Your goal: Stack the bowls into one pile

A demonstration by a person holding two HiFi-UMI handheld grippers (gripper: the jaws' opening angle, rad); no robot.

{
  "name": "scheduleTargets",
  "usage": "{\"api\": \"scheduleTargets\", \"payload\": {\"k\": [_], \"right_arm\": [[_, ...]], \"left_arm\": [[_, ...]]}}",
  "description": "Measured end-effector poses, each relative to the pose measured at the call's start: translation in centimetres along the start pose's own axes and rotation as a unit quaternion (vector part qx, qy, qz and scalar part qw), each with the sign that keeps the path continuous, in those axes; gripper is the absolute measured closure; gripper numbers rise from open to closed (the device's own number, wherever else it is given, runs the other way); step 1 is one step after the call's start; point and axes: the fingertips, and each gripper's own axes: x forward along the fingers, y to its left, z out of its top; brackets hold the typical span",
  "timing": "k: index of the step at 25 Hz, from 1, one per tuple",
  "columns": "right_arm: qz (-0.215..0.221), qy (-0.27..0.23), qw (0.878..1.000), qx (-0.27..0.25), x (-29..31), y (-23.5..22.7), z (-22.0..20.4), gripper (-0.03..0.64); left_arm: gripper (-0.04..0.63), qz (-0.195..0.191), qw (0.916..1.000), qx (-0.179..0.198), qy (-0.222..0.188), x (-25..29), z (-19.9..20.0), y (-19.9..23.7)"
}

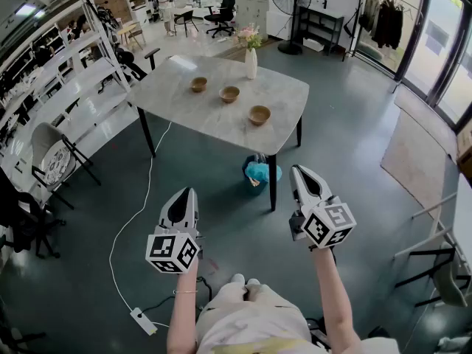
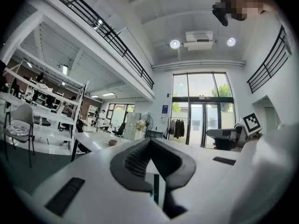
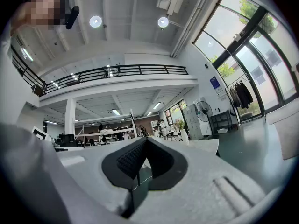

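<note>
Out ahead across the dark grey floor (image 1: 354, 161), on the pale grey marble-look table (image 1: 184, 113), the three round brown wooden bowls (image 1: 229, 94) sit apart from one another in a slanting row. The far bowl (image 1: 199, 84) is at the left end and the near bowl (image 1: 259, 115) is at the right end, closest to the table's front edge. Both tools are held level, pointing toward the table and well apart from it. The left gripper (image 1: 189, 191) has its jaws together with nothing between them, and the right gripper (image 1: 297, 169) is likewise closed and empty. Because the row runs from far left to near right, the near bowl lies roughly straight ahead of the right gripper. I judge that gripper the handier one for a first pick, once the person steps up and its jaws part. No bowl is stacked yet.
</note>
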Motion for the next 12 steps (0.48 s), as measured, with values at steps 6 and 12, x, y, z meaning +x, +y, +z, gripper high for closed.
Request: {"api": "scheduleTargets", "payload": {"k": [6, 12], "right_arm": [[-0.001, 0.000, 1.000, 0.001, -0.3, -0.9, 0.1, 0.612], [-0.004, 0.008, 1.000, 0.028, -0.4, -2.7, -0.6, 0.612]], "left_arm": [[0.595, 0.006, 1.0000, -0.003, 0.003, 0.2, -0.3, -0.7], [0.595, 0.009, 0.9999, -0.002, 0.008, 0.7, -1.2, -2.0]]}}
